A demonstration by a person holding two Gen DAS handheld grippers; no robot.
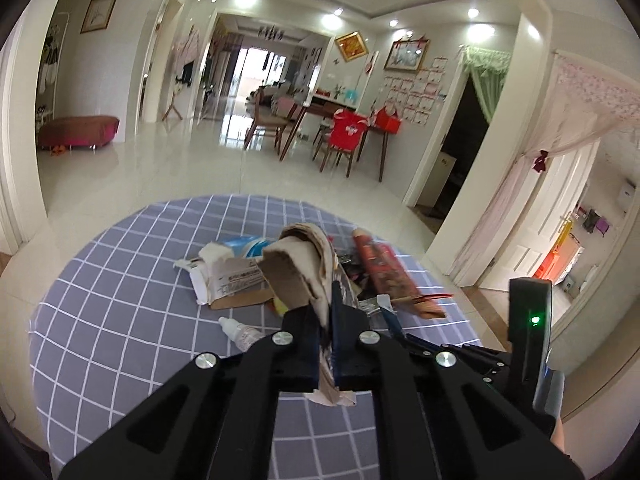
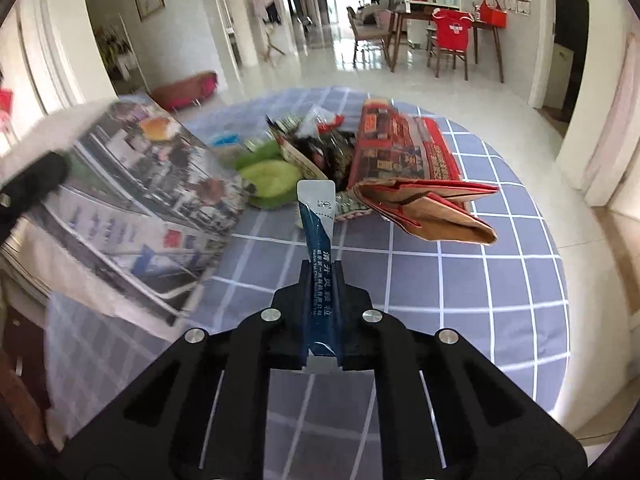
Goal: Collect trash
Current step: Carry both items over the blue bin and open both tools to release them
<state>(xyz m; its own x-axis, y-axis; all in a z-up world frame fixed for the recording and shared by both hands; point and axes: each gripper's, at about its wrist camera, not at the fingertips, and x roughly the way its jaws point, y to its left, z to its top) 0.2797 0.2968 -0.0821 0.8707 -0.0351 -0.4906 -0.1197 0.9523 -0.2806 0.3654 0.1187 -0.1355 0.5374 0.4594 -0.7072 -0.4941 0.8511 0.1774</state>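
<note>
A round table with a grey-blue checked cloth [image 1: 132,280] holds a heap of trash. My left gripper [image 1: 329,312] is shut on a folded newspaper bag [image 1: 298,268] and holds it up above the cloth; the bag also shows blurred at the left of the right wrist view [image 2: 140,200]. My right gripper [image 2: 322,276] is shut on a blue and white sachet [image 2: 320,224], which stands up between its fingers. Past it lie a flattened red carton [image 2: 404,160], green peel [image 2: 268,178] and dark wrappers [image 2: 320,148].
A torn white carton [image 1: 228,276] and a small white dropper bottle [image 1: 240,330] lie on the cloth at the left. The right gripper's body [image 1: 528,328] stands at the table's right edge. Beyond are a tiled floor, a dining table with chairs [image 1: 340,128] and a red ottoman [image 1: 78,130].
</note>
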